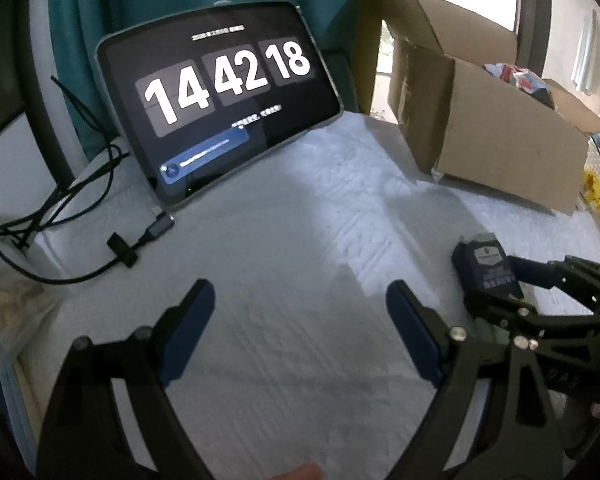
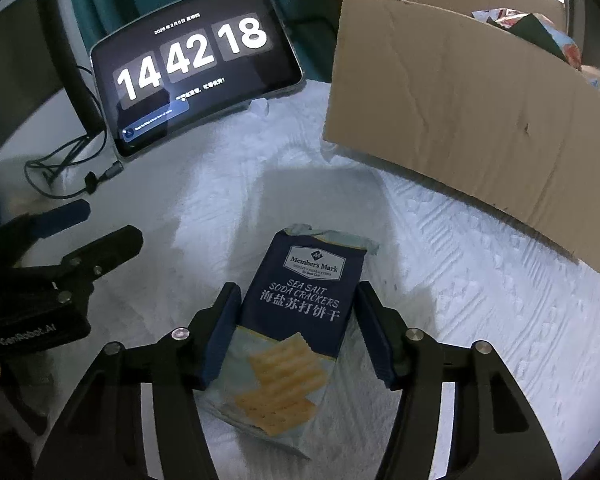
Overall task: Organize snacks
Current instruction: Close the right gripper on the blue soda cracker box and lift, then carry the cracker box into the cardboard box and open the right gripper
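Note:
A dark blue packet of sea salt soda crackers (image 2: 300, 312) lies lengthwise between the fingers of my right gripper (image 2: 298, 287), low over the white cloth (image 2: 480, 320). Both blue pads touch its long sides, so the gripper is shut on it. The left wrist view shows the same packet (image 1: 486, 268) at the right, its top end tilted up. My left gripper (image 1: 300, 286) hangs open over bare cloth with nothing between its fingers. It also shows at the left edge of the right wrist view (image 2: 110, 222).
An open cardboard box (image 2: 460, 120) stands at the back right with colourful snack packs (image 1: 528, 80) inside. A tablet (image 1: 220, 100) showing a clock leans at the back left, beside a black cable (image 1: 60, 216). A clear bag (image 1: 12, 304) lies at the far left.

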Motion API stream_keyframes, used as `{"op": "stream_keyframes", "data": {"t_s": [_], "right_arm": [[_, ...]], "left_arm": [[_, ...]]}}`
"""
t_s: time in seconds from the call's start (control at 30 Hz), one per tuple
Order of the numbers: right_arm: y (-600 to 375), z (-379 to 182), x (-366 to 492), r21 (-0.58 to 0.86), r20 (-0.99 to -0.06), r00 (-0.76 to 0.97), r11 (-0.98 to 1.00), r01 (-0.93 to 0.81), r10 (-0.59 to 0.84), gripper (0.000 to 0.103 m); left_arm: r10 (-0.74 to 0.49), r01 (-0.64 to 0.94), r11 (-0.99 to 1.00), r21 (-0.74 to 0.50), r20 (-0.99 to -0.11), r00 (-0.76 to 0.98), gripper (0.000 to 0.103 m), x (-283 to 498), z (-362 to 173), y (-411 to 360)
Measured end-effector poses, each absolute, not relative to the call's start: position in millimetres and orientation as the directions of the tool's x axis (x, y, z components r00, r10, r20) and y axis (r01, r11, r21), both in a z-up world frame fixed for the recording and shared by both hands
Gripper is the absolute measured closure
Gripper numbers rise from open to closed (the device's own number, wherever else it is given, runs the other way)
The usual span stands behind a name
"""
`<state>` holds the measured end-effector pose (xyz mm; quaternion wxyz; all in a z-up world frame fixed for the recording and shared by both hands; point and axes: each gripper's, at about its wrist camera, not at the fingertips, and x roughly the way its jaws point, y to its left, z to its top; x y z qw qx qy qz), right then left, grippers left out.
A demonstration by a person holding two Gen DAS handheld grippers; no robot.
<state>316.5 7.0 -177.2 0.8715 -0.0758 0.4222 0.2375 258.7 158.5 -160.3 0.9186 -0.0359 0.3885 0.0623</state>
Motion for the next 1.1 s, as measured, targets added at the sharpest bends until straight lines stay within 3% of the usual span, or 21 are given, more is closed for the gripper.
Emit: {"op": "stream_keyframes", "data": {"t_s": [0.3, 1.1], "right_arm": [[-15.5, -144.0, 300.6, 0.071, -0.722, 0.58, 0.874, -0.48, 0.377, 0.044], [-121.9, -51.6, 285.0, 0.052, -0.545, 0.765, 0.925, -0.377, 0.342, 0.047]], "left_arm": [[0.066, -0.109, 0.994, -0.017, -0.702, 0.709, 0.014, 254.7, -143.1, 141.4], [-0.044, 0.073, 0.997, 0.034, -0.537, 0.843, 0.014, 278.5, -43.3, 51.0]]}}
